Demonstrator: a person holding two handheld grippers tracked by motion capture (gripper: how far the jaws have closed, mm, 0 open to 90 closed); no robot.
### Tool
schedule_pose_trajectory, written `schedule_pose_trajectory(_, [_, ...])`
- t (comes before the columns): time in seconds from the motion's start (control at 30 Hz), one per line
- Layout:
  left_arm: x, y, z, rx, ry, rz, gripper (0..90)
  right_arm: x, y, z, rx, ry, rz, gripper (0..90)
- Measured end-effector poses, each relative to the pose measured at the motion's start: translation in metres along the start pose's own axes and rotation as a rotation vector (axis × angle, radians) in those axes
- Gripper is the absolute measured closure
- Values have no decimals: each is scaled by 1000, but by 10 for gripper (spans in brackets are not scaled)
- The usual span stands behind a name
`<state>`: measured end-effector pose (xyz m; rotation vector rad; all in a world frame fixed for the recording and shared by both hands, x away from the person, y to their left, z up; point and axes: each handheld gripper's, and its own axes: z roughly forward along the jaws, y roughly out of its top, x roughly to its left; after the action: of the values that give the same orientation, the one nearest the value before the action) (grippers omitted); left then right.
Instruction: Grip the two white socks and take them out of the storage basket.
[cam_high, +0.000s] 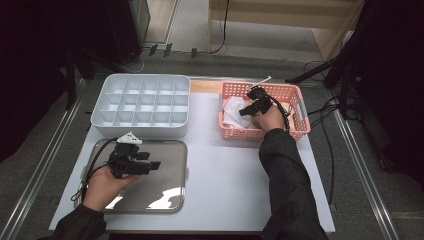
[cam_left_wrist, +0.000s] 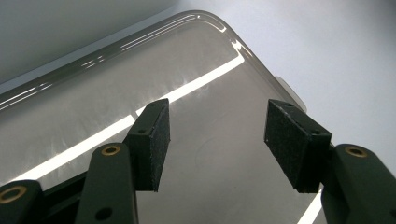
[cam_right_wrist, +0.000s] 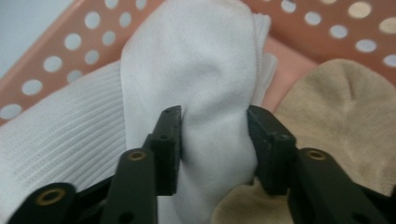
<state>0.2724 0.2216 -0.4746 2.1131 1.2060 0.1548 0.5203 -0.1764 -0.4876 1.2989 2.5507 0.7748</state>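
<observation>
A white sock (cam_right_wrist: 205, 65) lies bunched in the pink perforated basket (cam_high: 298, 113) at the table's right back, next to a beige sock (cam_right_wrist: 345, 107). My right gripper (cam_right_wrist: 214, 135) has its jaws pressed in on a fold of the white sock (cam_high: 231, 111); in the high view the right gripper (cam_high: 246, 111) reaches down into the basket. My left gripper (cam_high: 152, 161) hovers open over the shiny metal tray (cam_high: 167, 197) at the front left. The left gripper (cam_left_wrist: 215, 126) has nothing between its pads, and the tray (cam_left_wrist: 116, 84) under it is bare.
A white divided organiser box (cam_high: 140, 131) with several empty compartments stands behind the tray. The white table top (cam_high: 225, 170) lies between tray and basket. Cables and dark stands sit on the floor to the right.
</observation>
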Motion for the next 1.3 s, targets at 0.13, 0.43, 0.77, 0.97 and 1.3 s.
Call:
schedule_pose_trajectory(0.13, [0,0,-1,-4,2,-4,423,0,2,2,10,27,19,760])
schedule_pose_trajectory(0.43, [2,0,-1,-4,2,-8,423,8,12,-15,-52,56,13,815])
schedule_pose_trajectory(0.77, [1,1,1,-5,-1,-8,422,11,18,-41,-113,90,69,821])
schedule_pose_trajectory(0.97, [1,3,3,1,-5,-4,420,14,22,-56,-99,97,62,820])
schedule_pose_trajectory(1.3, [0,8,5,-21,-35,0,402,31,31,-83,-129,137,37,820])
